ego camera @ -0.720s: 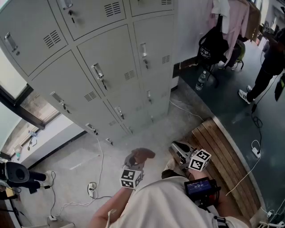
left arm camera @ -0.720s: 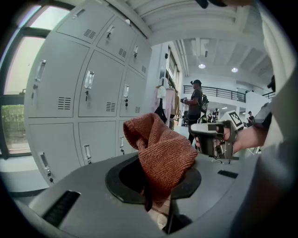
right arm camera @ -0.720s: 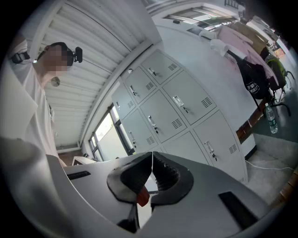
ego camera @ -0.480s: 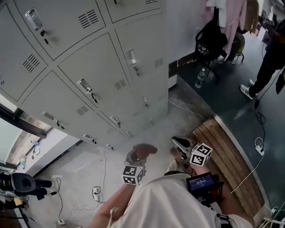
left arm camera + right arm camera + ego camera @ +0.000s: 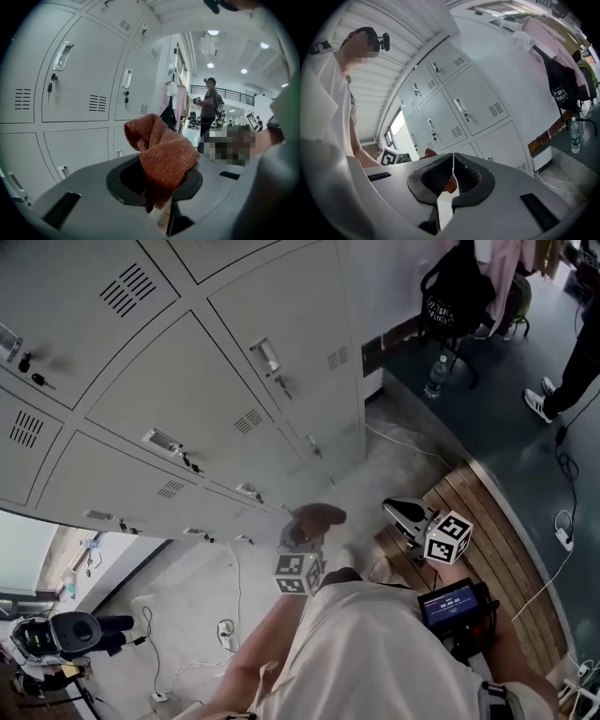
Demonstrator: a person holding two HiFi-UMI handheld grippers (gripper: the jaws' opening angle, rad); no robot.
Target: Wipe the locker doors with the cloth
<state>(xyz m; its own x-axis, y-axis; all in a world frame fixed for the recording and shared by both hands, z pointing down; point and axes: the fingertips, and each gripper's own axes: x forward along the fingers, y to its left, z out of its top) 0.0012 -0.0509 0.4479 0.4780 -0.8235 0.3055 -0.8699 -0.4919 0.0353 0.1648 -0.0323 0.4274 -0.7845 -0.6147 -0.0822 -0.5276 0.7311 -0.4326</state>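
Head view, from the left: the grey locker doors (image 5: 216, 371) fill that side of the room, each with a handle and a small vent grille. None is being touched yet. At the middle, low down by the person's body, the left gripper (image 5: 302, 538) is clamped on the rust-red cloth (image 5: 319, 517). The left gripper view shows the jaws pinching the lower part of the cloth (image 5: 161, 157), with a crumpled bunch standing up above them. The cloth is well apart from the lockers, so I'd say the step in hand is bringing it up to a door. To do that well, the loose bunch should meet the panel first, not the hard jaw tips. Long, even passes would suit, with care round each handle (image 5: 62, 55) so the fabric doesn't snag or pull free. Further right, the right gripper (image 5: 401, 512) hangs over the wooden bench (image 5: 487, 549) with its jaws pressed together on nothing. It is best kept clear of the wiping arm.
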